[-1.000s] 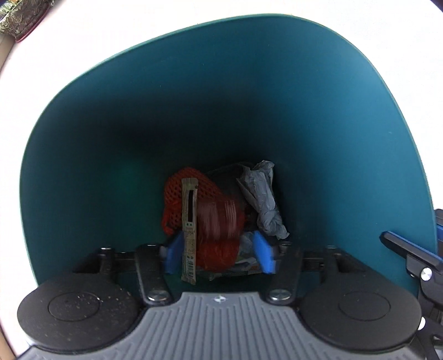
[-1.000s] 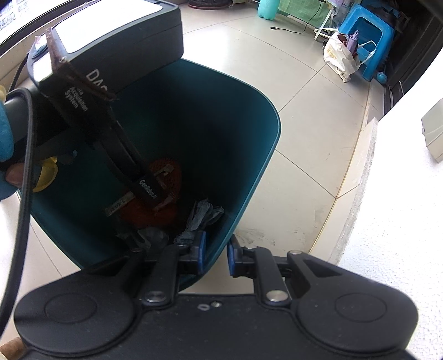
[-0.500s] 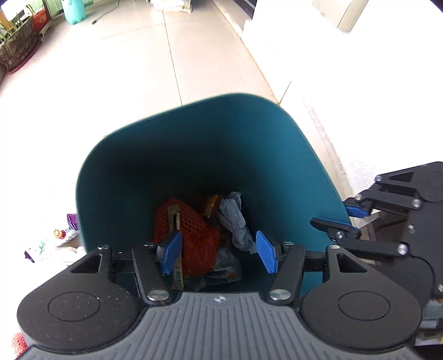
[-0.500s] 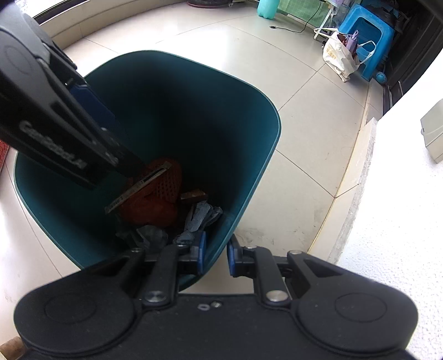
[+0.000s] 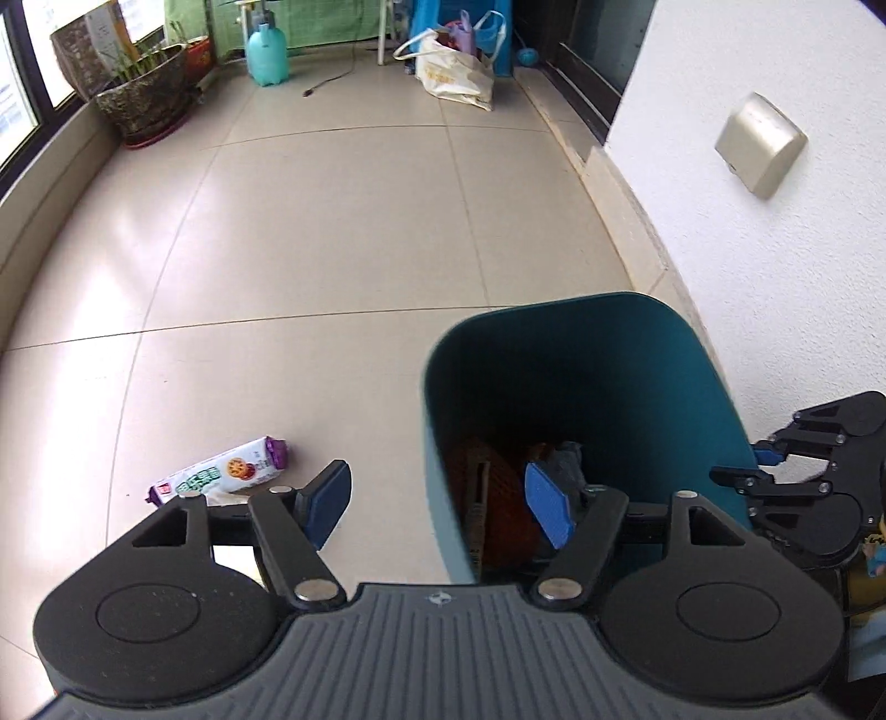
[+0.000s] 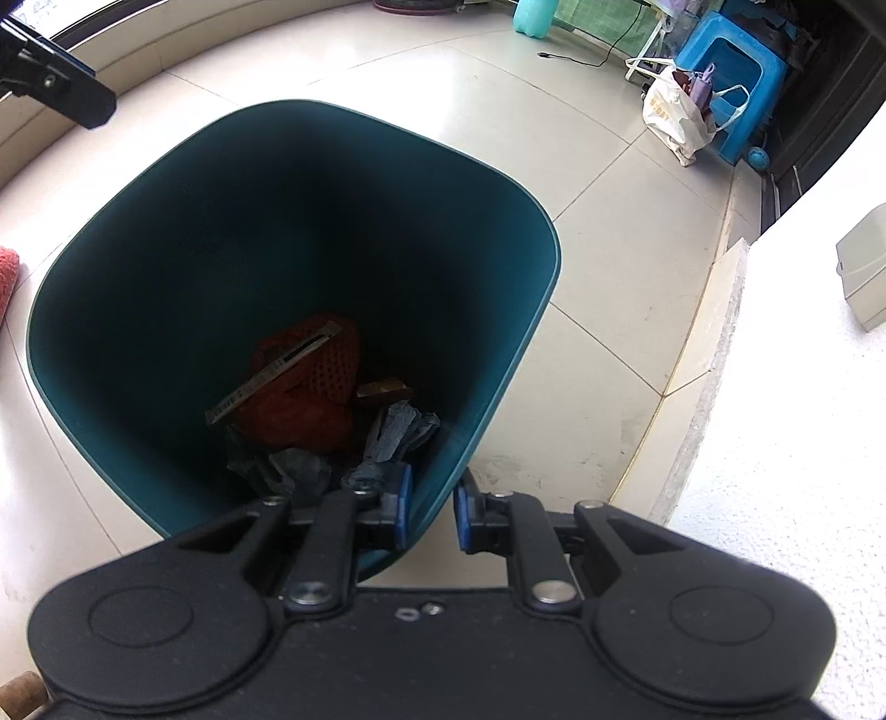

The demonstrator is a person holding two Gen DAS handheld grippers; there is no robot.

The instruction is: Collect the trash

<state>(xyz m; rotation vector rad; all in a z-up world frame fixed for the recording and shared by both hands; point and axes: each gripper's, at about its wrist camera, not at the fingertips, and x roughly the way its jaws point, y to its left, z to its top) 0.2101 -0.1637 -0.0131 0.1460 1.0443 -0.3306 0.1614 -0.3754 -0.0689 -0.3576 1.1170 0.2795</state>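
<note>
A teal bin [image 6: 498, 183] stands on the tiled floor; it also shows in the left wrist view [image 5: 692, 354]. Inside lie a red mesh bag [image 6: 321, 382], a brown stick wrapper [image 6: 271, 376] and crumpled grey plastic [image 6: 398, 432]. My right gripper [image 6: 432, 512] is shut on the bin's near rim, one finger inside and one outside. My left gripper [image 5: 443, 507] is open and empty above the bin's left rim. A white and purple snack wrapper [image 5: 221, 471] lies on the floor left of the bin.
A white wall [image 5: 775, 249] with a beige box [image 5: 758, 144] runs along the right. At the far end stand a planter [image 5: 144, 94], a teal bottle [image 5: 266, 52], a white bag [image 5: 454, 72] and a blue stool [image 6: 725, 72].
My left gripper has risen out of the bin and moved back and left, empty. The red mesh bag and stick wrapper stay in the bin. The right gripper has not moved.
</note>
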